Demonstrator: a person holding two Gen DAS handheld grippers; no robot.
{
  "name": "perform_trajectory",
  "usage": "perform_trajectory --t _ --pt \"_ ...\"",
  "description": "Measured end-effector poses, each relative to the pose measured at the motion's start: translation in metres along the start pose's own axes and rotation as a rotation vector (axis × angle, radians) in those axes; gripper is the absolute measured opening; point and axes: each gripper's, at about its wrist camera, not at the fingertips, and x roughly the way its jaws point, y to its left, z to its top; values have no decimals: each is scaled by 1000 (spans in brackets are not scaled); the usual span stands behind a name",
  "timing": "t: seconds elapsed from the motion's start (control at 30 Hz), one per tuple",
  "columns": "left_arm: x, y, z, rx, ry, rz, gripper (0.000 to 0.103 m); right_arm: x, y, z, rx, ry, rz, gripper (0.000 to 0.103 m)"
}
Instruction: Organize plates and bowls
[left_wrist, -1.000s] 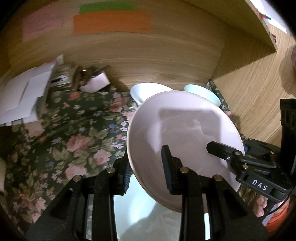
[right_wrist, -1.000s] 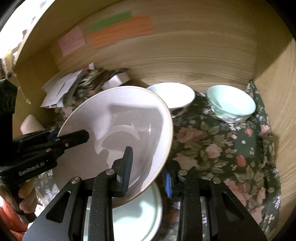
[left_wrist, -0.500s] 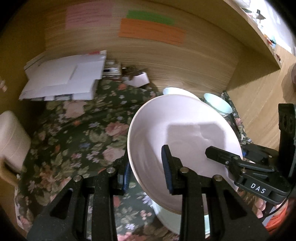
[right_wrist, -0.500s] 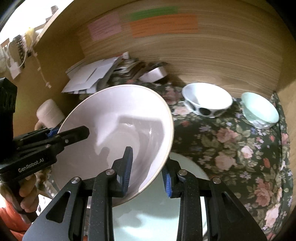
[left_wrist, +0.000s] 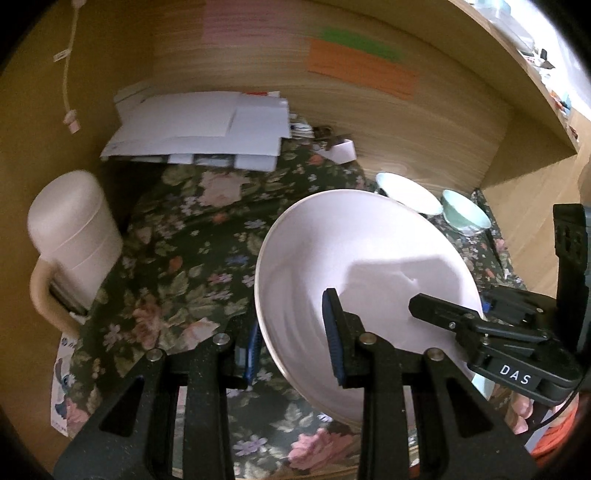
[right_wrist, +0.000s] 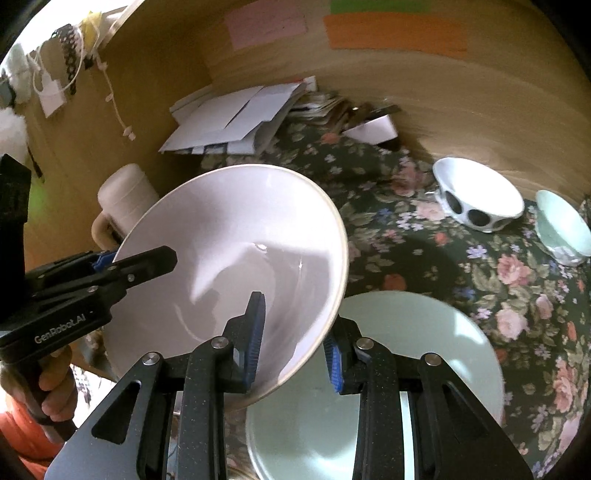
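Observation:
A large pale pink bowl (left_wrist: 354, 266) (right_wrist: 236, 236) hangs above the floral cloth, held by both grippers. My left gripper (left_wrist: 291, 343) is shut on its left rim, one pad inside the bowl and one outside. On the opposite rim my right gripper (right_wrist: 295, 336) is shut the same way. Each gripper also shows in the other's view, at the bowl's far rim. A pale green plate (right_wrist: 413, 354) lies on the cloth under the right gripper. A white bowl with dark spots (right_wrist: 476, 199) (left_wrist: 406, 192) and a mint bowl (right_wrist: 561, 225) (left_wrist: 463, 214) stand at the back right.
A cream lidded jug (left_wrist: 70, 236) (right_wrist: 122, 199) stands at the left. White papers and envelopes (left_wrist: 207, 125) (right_wrist: 236, 118) pile against the wooden back wall. A wooden side panel (left_wrist: 532, 206) closes the right. Floral cloth (left_wrist: 192, 243) covers the surface.
Both grippers have carried the pink bowl leftward over the cloth. The jug and papers have come into view, and the two small bowls have slid toward the right.

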Motion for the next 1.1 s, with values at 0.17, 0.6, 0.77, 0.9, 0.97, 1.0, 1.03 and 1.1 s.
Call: perform_trajectory --t 0.17,0.6,0.77,0.9,0.97,1.0,1.03,1.1 --pt "-1 17 -8 -32 15 15 31 13 11 0 -17 30 21 27" --pt "6 50 -21 -85 76 46 31 44 25 -1 -55 108 55 27" --pt "14 58 -27 -101 98 55 31 57 27 -1 -61 140 62 27" --pt "19 63 -31 -110 114 60 31 65 26 -1 -58 163 69 27" --pt "22 66 -34 -115 126 62 31 69 26 -2 -50 176 74 27" --pt "24 67 -35 -119 132 62 31 70 26 -2 -47 180 76 27" --pt "26 68 -36 -121 137 60 31 70 26 -2 -45 180 76 27" --pt "27 68 -37 -114 135 63 31 70 26 -2 -43 184 81 28"
